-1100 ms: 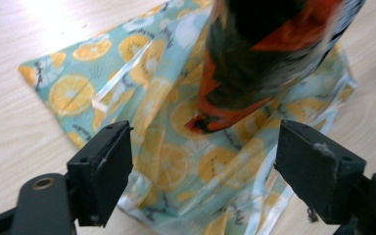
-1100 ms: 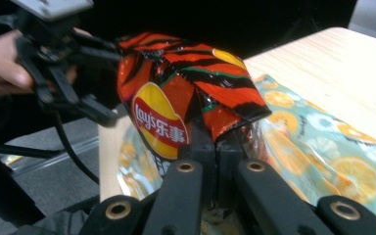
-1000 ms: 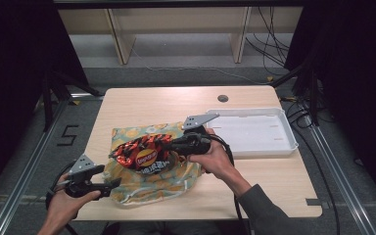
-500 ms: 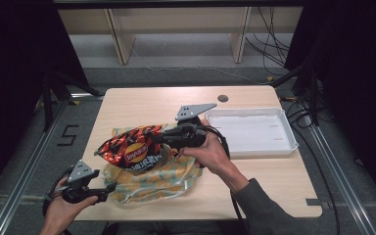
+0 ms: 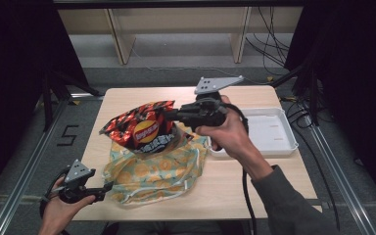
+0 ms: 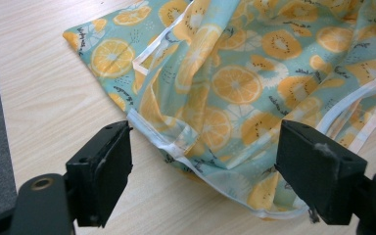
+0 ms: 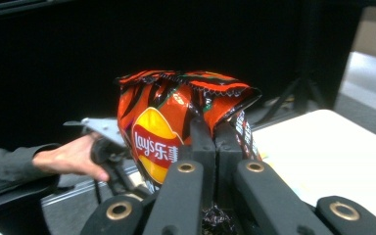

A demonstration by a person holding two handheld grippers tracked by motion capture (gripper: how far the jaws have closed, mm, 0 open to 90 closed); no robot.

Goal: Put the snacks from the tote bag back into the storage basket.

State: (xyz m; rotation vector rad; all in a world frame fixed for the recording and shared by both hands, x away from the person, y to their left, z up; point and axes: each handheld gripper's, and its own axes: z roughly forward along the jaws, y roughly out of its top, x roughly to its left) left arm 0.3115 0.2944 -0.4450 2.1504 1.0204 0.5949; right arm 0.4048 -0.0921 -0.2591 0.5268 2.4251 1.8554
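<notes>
Chip bag: a red and black crisp packet (image 5: 142,129) with a yellow logo, held in the air above the fruit-print bag, clear of the bench; in the right gripper view its crumpled edge (image 7: 186,112) sits pinched between the two black jaws
Right claw: the right claw (image 5: 174,116) is clenched on the side of the chip bag, jaws pressed nearly together on the foil; the hand behind it holds it level, pointing toward the left of the high view
Fruit-print bag: a teal cloth bag (image 5: 152,171) with orange and kiwi slices and white trim, lying slack and rumpled on the bench right under the packet; whether anything is inside it I cannot tell
Left claw: the left claw (image 5: 105,187) is released, jaws wide apart at the near left corner of the cloth bag; in the left gripper view the white hem (image 6: 176,147) lies between the jaws, the pads not pressing on it
Tray: a white tray (image 5: 286,128) stands just right of the cloth bag, apart from the packet
Bench: pale wooden bench (image 5: 127,98)
Progress: my reading is that the packet is gripped and lifted free; its final resting place cannot be told; setting it down and letting go are left
</notes>
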